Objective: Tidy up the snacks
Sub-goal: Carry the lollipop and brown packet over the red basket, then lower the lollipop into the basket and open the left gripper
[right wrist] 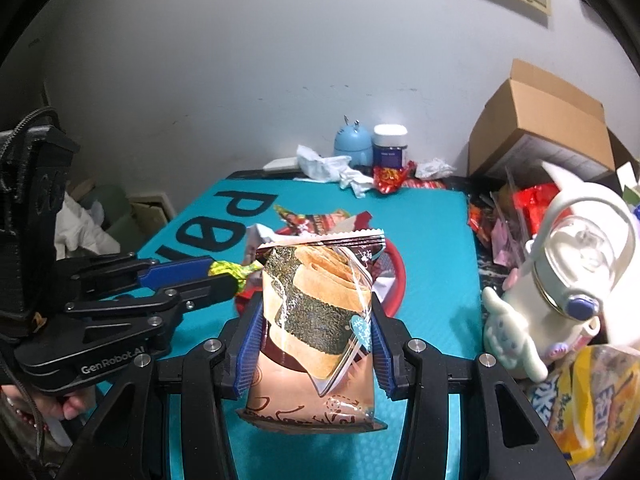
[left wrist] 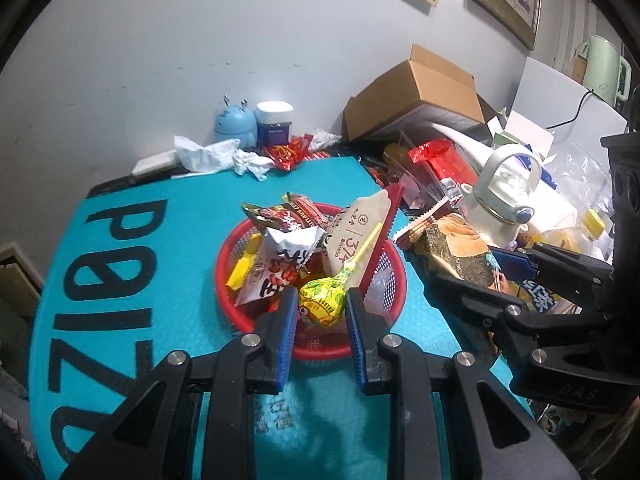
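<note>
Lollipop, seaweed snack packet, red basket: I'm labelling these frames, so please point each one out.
lollipop [left wrist: 322, 300], left wrist view, on its yellow-green wrapped head.
seaweed snack packet [right wrist: 316, 320], right wrist view, on the packet's printed front.
red basket [left wrist: 224, 280], left wrist view, on its left rim.
</note>
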{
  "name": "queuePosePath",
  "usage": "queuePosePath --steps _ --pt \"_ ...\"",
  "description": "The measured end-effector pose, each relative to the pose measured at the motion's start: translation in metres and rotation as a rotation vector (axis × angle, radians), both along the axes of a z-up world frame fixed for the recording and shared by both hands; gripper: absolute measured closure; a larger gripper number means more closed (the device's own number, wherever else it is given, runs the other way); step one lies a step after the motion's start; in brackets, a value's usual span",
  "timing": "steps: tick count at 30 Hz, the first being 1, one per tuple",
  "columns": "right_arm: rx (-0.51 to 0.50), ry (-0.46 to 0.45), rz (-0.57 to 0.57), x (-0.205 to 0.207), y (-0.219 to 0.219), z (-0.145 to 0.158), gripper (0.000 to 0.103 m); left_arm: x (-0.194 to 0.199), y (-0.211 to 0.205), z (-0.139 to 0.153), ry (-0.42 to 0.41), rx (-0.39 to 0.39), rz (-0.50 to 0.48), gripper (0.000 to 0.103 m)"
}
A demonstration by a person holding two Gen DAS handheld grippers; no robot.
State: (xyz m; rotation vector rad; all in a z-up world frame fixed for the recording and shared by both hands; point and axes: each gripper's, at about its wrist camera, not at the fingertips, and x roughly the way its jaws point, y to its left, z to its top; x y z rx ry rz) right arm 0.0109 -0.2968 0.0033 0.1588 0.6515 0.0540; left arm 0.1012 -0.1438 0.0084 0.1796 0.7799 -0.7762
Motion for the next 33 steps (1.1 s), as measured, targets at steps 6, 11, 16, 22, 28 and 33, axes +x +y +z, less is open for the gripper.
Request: queuePosePath --steps 6,11,16,22,28,33 --pt "0.024 0.030 -0.012 0.011 -0.010 -0.012 0.056 0.016 -0.020 -0.025 0.070 0.021 -0.034 0.079" --pt "0.035 0.050 -0.016 0.014 -0.016 -0.019 0.056 0.025 -0.028 -0.048 0.136 0.046 -0.037 0.080" --pt "0.042 0.059 -0.010 0.015 -0.016 -0.022 0.056 0.024 -0.028 -0.054 0.162 0.040 -0.047 0.079" --pt "0.037 0.052 -0.002 0.014 -0.015 -0.020 0.056 0.022 -0.024 -0.049 0.160 0.057 -0.022 0.073" --pt "0.033 0.043 0.000 0.007 -0.013 -0.016 0.056 0.014 -0.015 -0.037 0.124 0.047 0.000 0.058" --pt "0.026 0.027 0.003 0.002 -0.010 -0.010 0.056 0.007 -0.009 -0.026 0.092 0.048 0.011 0.058"
